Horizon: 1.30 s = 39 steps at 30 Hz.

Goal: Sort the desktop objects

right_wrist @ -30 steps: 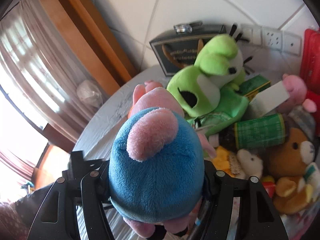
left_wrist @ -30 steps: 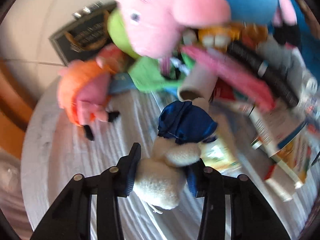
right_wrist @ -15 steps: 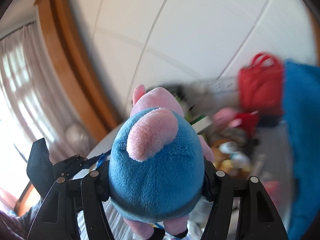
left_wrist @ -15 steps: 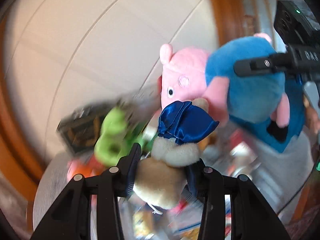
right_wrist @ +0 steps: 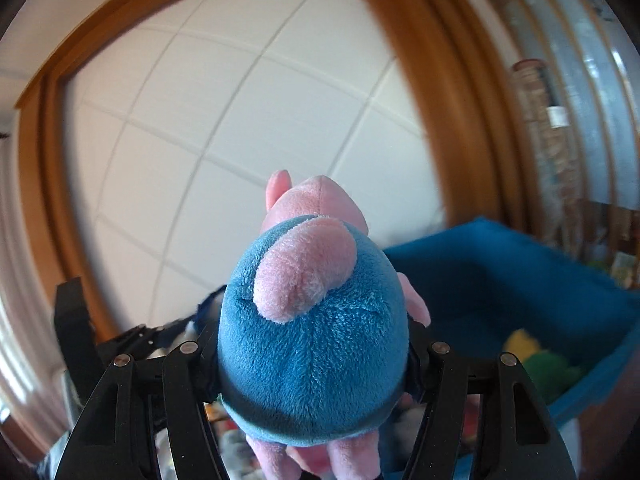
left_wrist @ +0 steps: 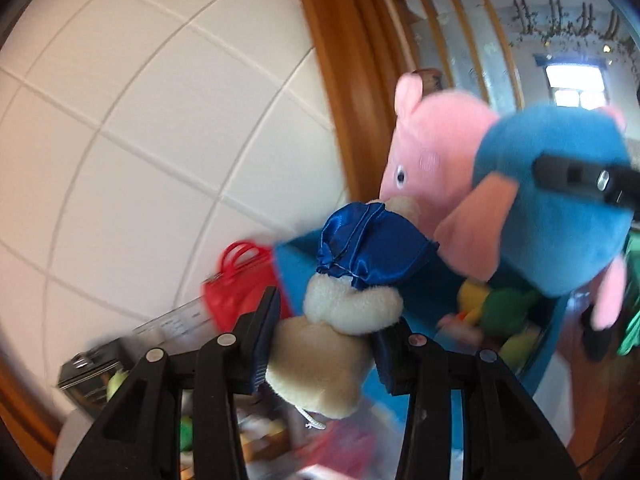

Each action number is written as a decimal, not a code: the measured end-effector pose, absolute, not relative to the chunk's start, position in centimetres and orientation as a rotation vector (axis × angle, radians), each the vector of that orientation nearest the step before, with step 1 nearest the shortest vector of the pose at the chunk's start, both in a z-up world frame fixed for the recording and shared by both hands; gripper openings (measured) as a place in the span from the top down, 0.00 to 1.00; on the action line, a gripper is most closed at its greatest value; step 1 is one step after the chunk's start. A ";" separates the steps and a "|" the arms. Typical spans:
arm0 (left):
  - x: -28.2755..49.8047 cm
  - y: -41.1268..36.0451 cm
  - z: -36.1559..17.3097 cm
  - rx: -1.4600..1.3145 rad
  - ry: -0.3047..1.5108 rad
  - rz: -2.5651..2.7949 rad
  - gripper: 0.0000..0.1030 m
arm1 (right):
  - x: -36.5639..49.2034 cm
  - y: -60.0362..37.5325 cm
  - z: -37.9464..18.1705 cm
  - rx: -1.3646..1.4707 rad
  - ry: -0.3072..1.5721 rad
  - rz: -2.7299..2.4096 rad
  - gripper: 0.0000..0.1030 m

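My left gripper (left_wrist: 324, 350) is shut on a cream plush toy (left_wrist: 316, 368) that wears a shiny blue cap (left_wrist: 372, 244), held up in the air. My right gripper (right_wrist: 314, 354) is shut on a pink pig plush in a blue dress (right_wrist: 312, 344). The pig (left_wrist: 532, 184) also shows at the right of the left wrist view, with one right finger across it. A blue fabric bin (right_wrist: 504, 280) sits ahead and to the right; it also shows behind the cream toy in the left wrist view (left_wrist: 424, 292). Yellow and green plush toys (left_wrist: 496, 308) lie inside it.
A red handbag (left_wrist: 236, 284) stands by the tiled wall left of the bin. A dark box (left_wrist: 88, 368) and blurred clutter lie low at the left. A wooden door frame (left_wrist: 344, 60) rises behind. The left gripper's body (right_wrist: 76, 332) shows at the left of the right wrist view.
Both grippers have lifted off the cluttered table and swung right with their toys. The blue bin and red handbag have come into view; the table clutter has dropped out of view.
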<state>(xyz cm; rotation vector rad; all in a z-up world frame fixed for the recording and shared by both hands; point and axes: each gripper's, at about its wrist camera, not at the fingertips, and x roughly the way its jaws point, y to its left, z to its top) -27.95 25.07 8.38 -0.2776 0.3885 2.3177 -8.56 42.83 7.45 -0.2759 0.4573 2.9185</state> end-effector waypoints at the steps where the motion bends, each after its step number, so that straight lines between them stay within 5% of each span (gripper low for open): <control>1: -27.4 26.5 8.9 -0.266 0.388 2.321 0.59 | -8.1 44.1 7.7 -0.271 0.449 2.898 0.37; 9: -25.7 37.0 9.4 -0.292 0.402 2.348 0.53 | -7.5 54.2 6.9 -0.343 0.471 2.819 0.33; 11: -24.6 39.1 9.6 -0.308 0.424 2.405 0.34 | -7.4 56.2 7.0 -0.350 0.463 2.786 0.20; 13: -23.9 40.0 10.0 -0.295 0.433 2.478 0.02 | -7.8 58.1 7.2 -0.349 0.471 2.760 0.19; 26: -23.0 40.8 10.4 -0.315 0.386 2.610 0.01 | -3.5 60.5 6.8 -0.221 0.469 2.714 0.00; 39: -21.6 37.2 9.6 -0.336 0.326 2.683 0.01 | -2.4 57.3 5.3 -0.256 0.384 2.746 0.00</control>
